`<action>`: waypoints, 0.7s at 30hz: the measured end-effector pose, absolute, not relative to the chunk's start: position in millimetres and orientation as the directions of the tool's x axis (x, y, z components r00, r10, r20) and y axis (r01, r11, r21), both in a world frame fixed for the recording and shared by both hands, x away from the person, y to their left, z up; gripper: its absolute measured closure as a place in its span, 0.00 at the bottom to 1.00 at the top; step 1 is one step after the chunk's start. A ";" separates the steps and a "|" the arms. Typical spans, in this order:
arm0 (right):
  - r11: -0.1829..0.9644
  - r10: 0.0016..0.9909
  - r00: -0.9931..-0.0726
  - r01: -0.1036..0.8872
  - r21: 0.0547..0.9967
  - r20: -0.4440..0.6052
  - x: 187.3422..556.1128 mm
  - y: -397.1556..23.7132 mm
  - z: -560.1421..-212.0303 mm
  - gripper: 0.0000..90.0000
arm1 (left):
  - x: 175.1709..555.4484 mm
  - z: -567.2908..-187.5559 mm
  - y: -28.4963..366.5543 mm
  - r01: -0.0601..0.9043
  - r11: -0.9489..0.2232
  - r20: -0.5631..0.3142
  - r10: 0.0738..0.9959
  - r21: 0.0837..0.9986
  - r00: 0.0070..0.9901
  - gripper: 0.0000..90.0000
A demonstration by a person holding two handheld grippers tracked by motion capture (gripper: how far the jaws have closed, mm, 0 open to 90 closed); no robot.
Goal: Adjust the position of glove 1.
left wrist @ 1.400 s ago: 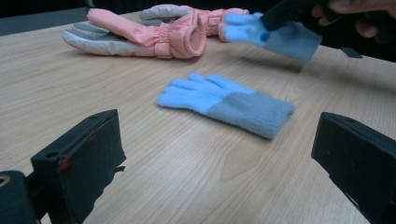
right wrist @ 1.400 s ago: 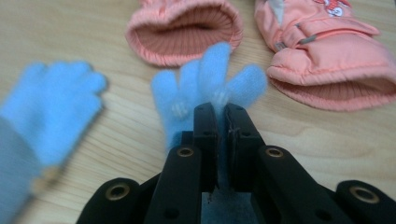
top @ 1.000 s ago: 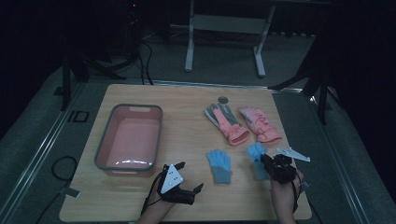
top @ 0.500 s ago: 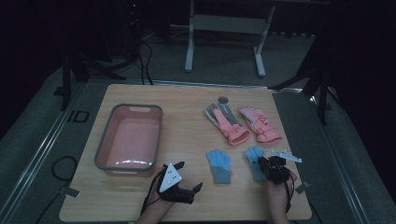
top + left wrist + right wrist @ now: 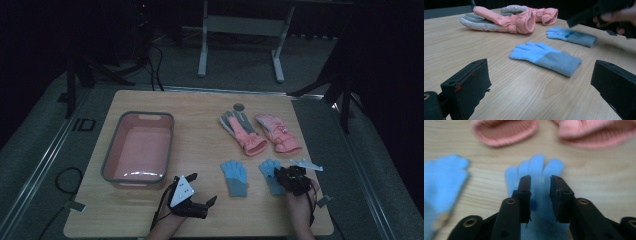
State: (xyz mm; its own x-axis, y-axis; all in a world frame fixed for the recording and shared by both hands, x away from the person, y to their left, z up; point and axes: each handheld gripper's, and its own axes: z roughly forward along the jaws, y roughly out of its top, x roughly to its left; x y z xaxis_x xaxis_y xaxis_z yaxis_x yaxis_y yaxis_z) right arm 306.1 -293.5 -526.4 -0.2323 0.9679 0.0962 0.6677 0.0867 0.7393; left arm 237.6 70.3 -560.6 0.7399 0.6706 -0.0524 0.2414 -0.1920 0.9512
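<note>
Right jaws part over the blue glove near the table's front edge

Just above the right blue glove (image 5: 537,177), the right gripper (image 5: 540,183) has been opening its jaws; they stand a little apart, straddling the fabric, pads not pressing. That glove lies close to the table (image 5: 200,107) front edge. Meanwhile the left gripper (image 5: 197,192), jaws wide and empty, rests beside the pink tub (image 5: 110,165), with bare wood between it and the left blue glove (image 5: 544,56).

On the wooden tabletop (image 5: 200,145) the grey-rimmed pink plastic tub (image 5: 139,147) lies at the left, the two pink padded ski gloves (image 5: 260,131) side by side at the far right, and before them the two blue knitted gloves (image 5: 235,176), the right one under the right gripper (image 5: 280,175).
</note>
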 end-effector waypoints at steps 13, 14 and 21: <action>0.439 0.776 -0.631 0.516 0.736 -0.021 322.4 -325.6 -506.8 0.70 | 237.7 -560.8 72.3 0.242 -0.175 -0.065 0.670 0.955 0.740 0.02; 0.451 0.767 -0.641 0.514 0.730 -0.024 322.3 -326.0 -509.4 0.70 | 237.6 -560.9 72.6 0.242 -0.168 -0.069 0.671 0.956 0.738 0.02; 0.462 0.745 -0.668 0.527 0.713 0.011 318.9 -325.8 -533.8 0.68 | 237.5 -561.1 74.4 0.239 -0.156 -0.077 0.666 0.958 0.742 0.02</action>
State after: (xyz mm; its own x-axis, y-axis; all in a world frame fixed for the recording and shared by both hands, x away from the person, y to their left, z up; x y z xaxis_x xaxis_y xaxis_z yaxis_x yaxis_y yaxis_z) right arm 318.9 -325.8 -533.8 -0.6675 0.7445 0.0109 0.5272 0.4622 0.7130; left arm 237.5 74.4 -561.1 0.7422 0.6657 -0.0765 0.2390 -0.1564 0.9583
